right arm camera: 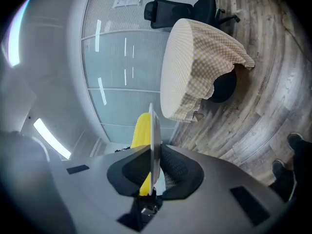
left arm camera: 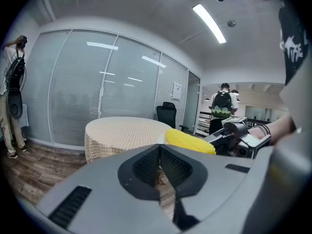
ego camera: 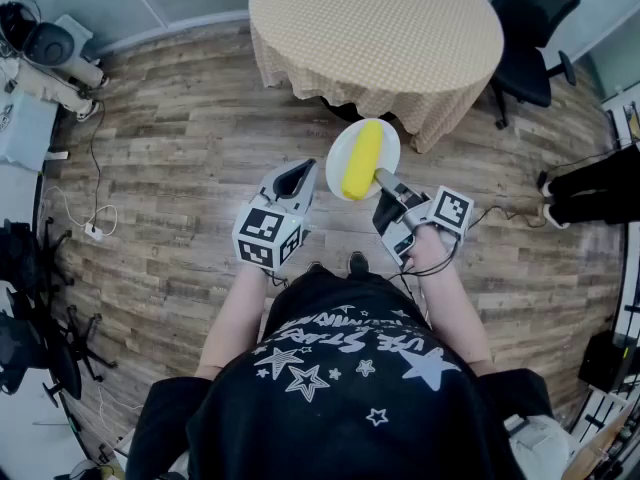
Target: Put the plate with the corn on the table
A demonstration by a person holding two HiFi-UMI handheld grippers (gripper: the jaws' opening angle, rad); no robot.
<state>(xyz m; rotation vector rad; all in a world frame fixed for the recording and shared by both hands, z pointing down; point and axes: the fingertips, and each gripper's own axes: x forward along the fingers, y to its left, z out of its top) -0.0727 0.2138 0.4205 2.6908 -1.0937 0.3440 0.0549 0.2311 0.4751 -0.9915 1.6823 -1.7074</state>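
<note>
Your right gripper [ego camera: 384, 182] is clamped on the near rim of the plate [ego camera: 390, 146], so the plate sticks out ahead of the jaws, up in the air over the wood-plank floor [ego camera: 180, 148] and just short of the table [ego camera: 375, 28]. In the right gripper view the plate [right arm camera: 152, 130] shows as a thin white edge pinched between the dark ribbed pads. The corn [ego camera: 362, 158] is a smooth yellow cob lying lengthwise across the round plate. The table's round, draped in a beige checked cloth. Your left gripper [ego camera: 298, 176] sits just beside the plate, jaws closed on nothing.
</note>
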